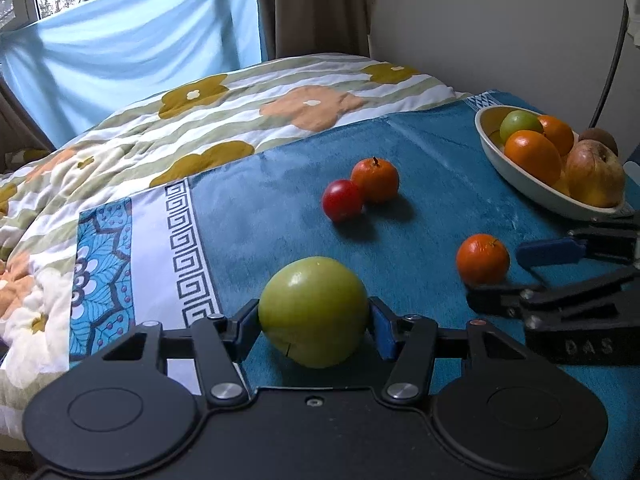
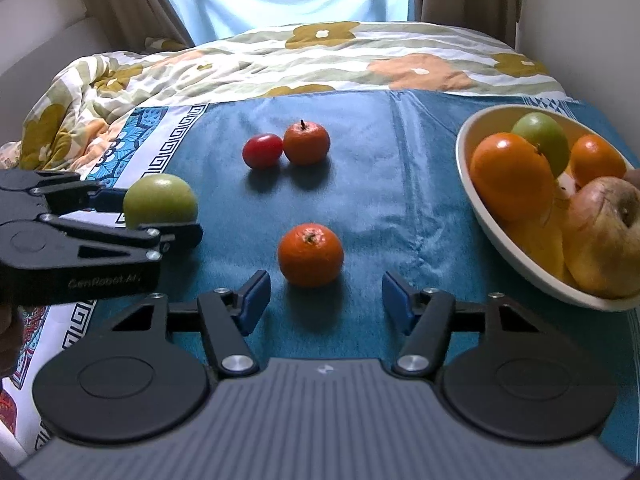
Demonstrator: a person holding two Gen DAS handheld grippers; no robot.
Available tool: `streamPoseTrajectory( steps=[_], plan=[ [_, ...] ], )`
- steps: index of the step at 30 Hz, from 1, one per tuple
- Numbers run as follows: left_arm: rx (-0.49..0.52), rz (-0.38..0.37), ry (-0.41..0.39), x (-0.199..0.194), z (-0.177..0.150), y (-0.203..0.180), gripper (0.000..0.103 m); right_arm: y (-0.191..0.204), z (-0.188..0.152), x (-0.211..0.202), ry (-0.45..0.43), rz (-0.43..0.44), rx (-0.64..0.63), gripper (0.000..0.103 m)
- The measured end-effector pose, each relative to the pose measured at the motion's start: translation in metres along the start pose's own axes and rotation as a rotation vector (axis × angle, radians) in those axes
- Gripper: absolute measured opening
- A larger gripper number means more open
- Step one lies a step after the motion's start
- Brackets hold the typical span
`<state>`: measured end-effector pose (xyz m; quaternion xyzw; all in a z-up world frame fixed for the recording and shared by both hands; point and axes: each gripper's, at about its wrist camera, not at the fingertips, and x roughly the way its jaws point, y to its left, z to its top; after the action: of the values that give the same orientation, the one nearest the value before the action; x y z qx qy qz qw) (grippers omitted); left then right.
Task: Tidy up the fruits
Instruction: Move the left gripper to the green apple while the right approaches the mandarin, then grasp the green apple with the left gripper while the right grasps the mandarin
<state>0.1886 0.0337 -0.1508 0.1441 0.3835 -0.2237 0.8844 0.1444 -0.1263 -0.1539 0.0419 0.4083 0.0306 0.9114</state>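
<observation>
both left claw (image 1: 314,320) pads press the green apple (image 1: 313,311).

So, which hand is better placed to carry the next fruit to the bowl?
The left. Its fingers already press both sides of the green apple. The right gripper stands open, and the near orange lies ahead of it, untouched. The bowl is on the right, though.

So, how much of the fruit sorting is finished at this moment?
Done: the oval cream bowl already holds several oranges, a green fruit and a brownish apple. In hand: the left gripper is shut on the large green apple; the right gripper is open near the closest small orange tangerine. Left: the far tangerine and the small red fruit.
</observation>
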Motion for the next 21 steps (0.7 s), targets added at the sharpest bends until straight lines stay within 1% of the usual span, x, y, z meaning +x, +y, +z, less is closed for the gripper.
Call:
streamPoseTrajectory(
  steps=[7, 10, 11, 16, 21],
  plan=[
    [-0.020, 0.023, 0.001, -0.009, -0.009, 0.003, 0.060, 0.006, 0.004, 0.006, -0.007, -0.005, -0.029, 0.066],
    [-0.025, 0.031, 0.002, -0.012, -0.014, 0.004, 0.060, 0.009, 0.005, 0.007, -0.014, -0.009, -0.033, 0.058],
    [-0.027, 0.035, 0.001, -0.014, -0.014, 0.004, 0.060, 0.009, 0.004, 0.007, -0.016, -0.005, -0.031, 0.052],
    [-0.045, 0.054, -0.010, -0.027, -0.017, 0.005, 0.060, 0.009, 0.005, 0.002, -0.024, -0.004, -0.023, 0.051],
    [-0.071, 0.062, -0.032, -0.047, -0.016, 0.004, 0.060, 0.007, 0.008, -0.016, -0.044, -0.005, -0.012, 0.051]
  ],
)
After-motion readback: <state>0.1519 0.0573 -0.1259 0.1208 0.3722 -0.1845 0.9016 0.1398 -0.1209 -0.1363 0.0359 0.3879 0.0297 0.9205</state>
